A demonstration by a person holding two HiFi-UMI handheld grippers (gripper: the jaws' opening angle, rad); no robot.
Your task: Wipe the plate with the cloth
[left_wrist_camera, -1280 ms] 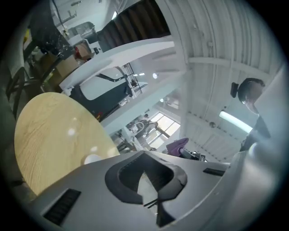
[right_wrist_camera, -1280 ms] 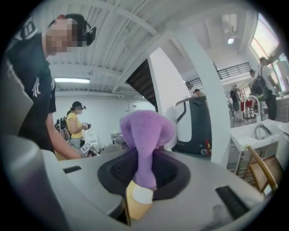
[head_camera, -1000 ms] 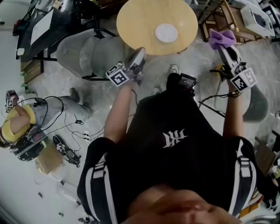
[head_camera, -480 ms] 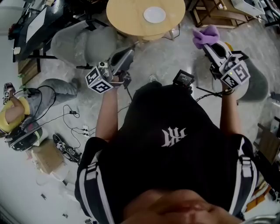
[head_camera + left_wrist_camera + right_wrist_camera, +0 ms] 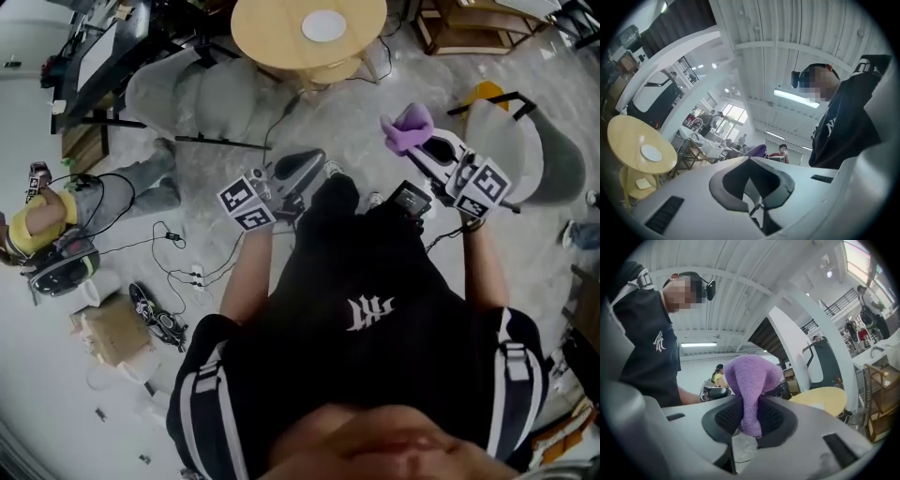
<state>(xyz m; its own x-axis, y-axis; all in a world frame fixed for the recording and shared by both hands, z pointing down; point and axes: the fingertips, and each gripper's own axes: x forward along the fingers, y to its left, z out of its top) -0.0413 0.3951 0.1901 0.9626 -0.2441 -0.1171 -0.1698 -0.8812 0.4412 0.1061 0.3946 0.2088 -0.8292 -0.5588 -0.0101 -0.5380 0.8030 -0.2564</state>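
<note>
The white plate [image 5: 323,25] lies on a round yellow table [image 5: 272,37] at the top of the head view, well apart from both grippers. My right gripper [image 5: 422,145] is shut on a purple cloth [image 5: 408,129] that bunches up above its tips. In the right gripper view the cloth [image 5: 750,380] is pinched between the dark pads [image 5: 724,417], with the table [image 5: 825,399] far behind it. My left gripper [image 5: 302,169] is shut and holds nothing. The left gripper view has the plate [image 5: 650,153] small on the table [image 5: 628,140] at the far left.
A grey chair [image 5: 187,89] stands left of the table and another [image 5: 525,159] at the right. A person in yellow [image 5: 37,225] sits on the floor at the left, near cables [image 5: 173,239] and a cardboard box [image 5: 112,333]. A wooden rack [image 5: 478,23] is at the top right.
Both grippers have drawn back from the table toward my body. The right one still carries the purple cloth and has moved left and down in the view. The table now lies farther off.
</note>
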